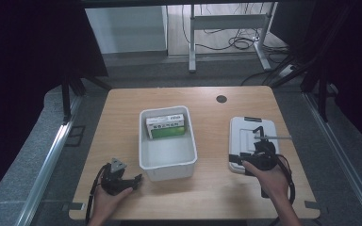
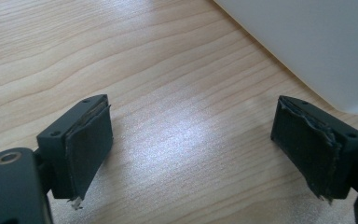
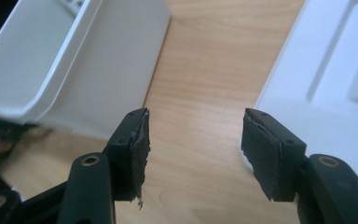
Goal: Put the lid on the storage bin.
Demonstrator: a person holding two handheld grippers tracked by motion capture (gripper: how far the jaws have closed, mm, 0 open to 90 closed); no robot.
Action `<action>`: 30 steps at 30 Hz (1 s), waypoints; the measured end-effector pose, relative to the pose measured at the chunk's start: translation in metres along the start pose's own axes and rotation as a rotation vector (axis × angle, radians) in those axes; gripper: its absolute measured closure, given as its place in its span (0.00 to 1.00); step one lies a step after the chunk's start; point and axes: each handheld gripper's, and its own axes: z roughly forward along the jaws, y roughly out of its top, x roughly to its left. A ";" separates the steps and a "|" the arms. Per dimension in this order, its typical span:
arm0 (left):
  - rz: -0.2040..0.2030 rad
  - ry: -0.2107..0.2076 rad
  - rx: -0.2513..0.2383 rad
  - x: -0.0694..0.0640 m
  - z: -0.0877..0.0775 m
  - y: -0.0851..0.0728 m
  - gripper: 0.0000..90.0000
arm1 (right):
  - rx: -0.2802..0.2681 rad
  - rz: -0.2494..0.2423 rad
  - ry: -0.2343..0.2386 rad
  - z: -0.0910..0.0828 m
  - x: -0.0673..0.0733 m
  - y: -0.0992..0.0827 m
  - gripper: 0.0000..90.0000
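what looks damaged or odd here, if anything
The pads on both grippers look worn. On the left gripper the pad edges are frayed and peeling, and the right gripper has a ragged pad too. The green box lies neatly in the white bin.

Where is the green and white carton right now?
In the high view, the green and white carton lies inside the white plastic bin, at its far end, mid-table.

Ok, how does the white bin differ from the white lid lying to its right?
The white bin is a deep, open container with tall walls; the white lid is a flat panel lying on the table. The bin holds a green and white box at its far end; the lid has the right gripper over its near edge. Both are white, rectangular, with rounded corners.
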 end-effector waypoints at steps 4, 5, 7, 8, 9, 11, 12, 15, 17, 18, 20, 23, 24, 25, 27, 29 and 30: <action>0.000 0.001 0.000 0.000 0.000 0.000 0.14 | 0.001 0.004 -0.002 -0.001 0.001 0.008 0.47; -0.002 0.002 0.000 0.000 0.000 0.000 0.14 | 0.003 0.002 -0.005 -0.002 0.002 0.012 0.47; -0.007 0.003 -0.004 -0.001 0.000 0.000 0.14 | -0.005 0.004 -0.003 -0.004 0.004 0.015 0.47; -0.007 0.003 -0.004 -0.001 0.000 0.000 0.14 | -0.008 0.001 -0.003 -0.005 0.004 0.017 0.47; -0.004 0.004 -0.003 0.000 0.000 0.000 0.14 | -0.008 0.001 -0.003 -0.005 0.004 0.017 0.47; -0.007 0.006 -0.004 -0.001 0.000 -0.001 0.14 | -0.019 0.007 0.000 -0.009 0.005 0.021 0.47; -0.007 0.007 -0.003 -0.001 -0.001 -0.001 0.14 | -0.024 0.010 -0.001 -0.010 0.004 0.022 0.47; -0.004 0.006 -0.002 0.000 -0.001 -0.001 0.14 | -0.040 0.016 -0.005 -0.012 0.002 0.026 0.47; -0.003 0.006 -0.001 0.000 -0.001 -0.001 0.14 | -0.041 0.018 -0.015 -0.013 0.000 0.029 0.47; -0.006 0.006 -0.004 -0.001 -0.001 -0.001 0.14 | -0.043 0.020 -0.017 -0.014 -0.001 0.030 0.47; -0.007 0.006 -0.004 -0.001 -0.001 -0.001 0.14 | -0.040 0.022 -0.019 -0.014 -0.003 0.031 0.47; -0.010 0.011 -0.004 -0.001 -0.002 -0.002 0.14 | -0.039 0.034 -0.025 -0.015 -0.005 0.036 0.47; -0.011 0.011 -0.004 -0.001 -0.002 -0.002 0.14 | -0.040 0.032 -0.026 -0.015 -0.005 0.037 0.47; -0.011 0.011 -0.004 -0.001 -0.002 -0.002 0.14 | -0.043 0.031 -0.031 -0.016 -0.006 0.039 0.47; -0.010 0.010 -0.004 -0.001 -0.002 -0.002 0.14 | -0.044 0.032 -0.046 -0.016 -0.008 0.044 0.47; -0.010 0.010 -0.004 -0.001 -0.002 -0.002 0.14 | -0.038 0.036 -0.054 -0.016 -0.009 0.048 0.47; -0.009 0.010 -0.004 -0.001 -0.002 -0.002 0.14 | -0.038 0.042 -0.055 -0.015 -0.010 0.049 0.47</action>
